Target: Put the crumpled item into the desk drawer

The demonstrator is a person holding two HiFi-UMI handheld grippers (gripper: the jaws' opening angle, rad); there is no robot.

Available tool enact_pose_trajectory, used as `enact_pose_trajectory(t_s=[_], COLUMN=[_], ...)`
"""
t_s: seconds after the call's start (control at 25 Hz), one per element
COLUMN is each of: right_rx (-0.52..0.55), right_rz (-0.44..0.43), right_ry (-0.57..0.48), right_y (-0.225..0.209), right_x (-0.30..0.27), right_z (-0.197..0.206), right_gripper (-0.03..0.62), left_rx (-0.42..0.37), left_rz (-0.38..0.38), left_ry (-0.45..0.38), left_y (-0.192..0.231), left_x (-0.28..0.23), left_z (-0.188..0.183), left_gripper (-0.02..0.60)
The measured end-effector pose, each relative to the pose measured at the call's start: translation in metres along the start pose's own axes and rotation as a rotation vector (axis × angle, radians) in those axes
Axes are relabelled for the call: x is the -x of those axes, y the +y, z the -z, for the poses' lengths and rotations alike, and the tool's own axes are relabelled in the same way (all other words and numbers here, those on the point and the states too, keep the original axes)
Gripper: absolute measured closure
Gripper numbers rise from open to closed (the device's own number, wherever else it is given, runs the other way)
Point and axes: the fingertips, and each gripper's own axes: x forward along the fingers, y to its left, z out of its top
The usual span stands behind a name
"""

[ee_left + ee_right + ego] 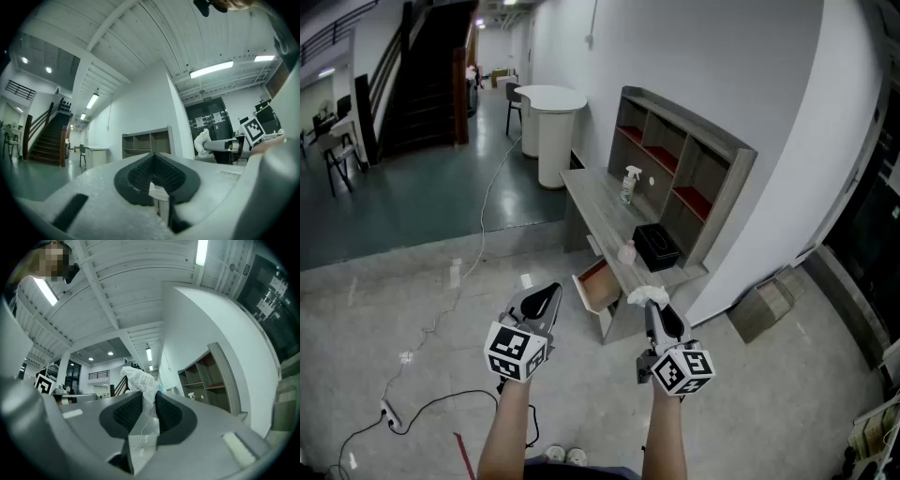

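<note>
Right gripper (654, 311) pinches a white crumpled wad (645, 295), seemingly paper, near the desk (598, 202) and its open drawer (598, 286). Left gripper (549, 292) is closed and empty.

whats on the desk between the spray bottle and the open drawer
In the head view, a small pale object that I can't identify sits between the spray bottle and the open drawer, with a black box just right of it.

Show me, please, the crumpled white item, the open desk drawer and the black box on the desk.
Crumpled white item (649, 296): head view, on its bunched middle.
Open grey desk drawer (602, 291): head view, on its pale outer wall.
Black rectangular box (656, 246): head view, on its top face.
</note>
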Motion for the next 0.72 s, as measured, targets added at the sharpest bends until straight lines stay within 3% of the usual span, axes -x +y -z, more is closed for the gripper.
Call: enact_pose_trajectory(t_s=[0.72], right_rx=[0.019], right_rz=[0.007], right_ry=[0.022], right_y=[-0.015], right_x=[-0.004], right_z=[0.004], right_gripper=[0.494], left_rx=[0.007], left_rz=[-0.022], left_ry=[0.021], left_y=[-0.001], left_x=[-0.008], left_z=[0.01], left_gripper=[0.58])
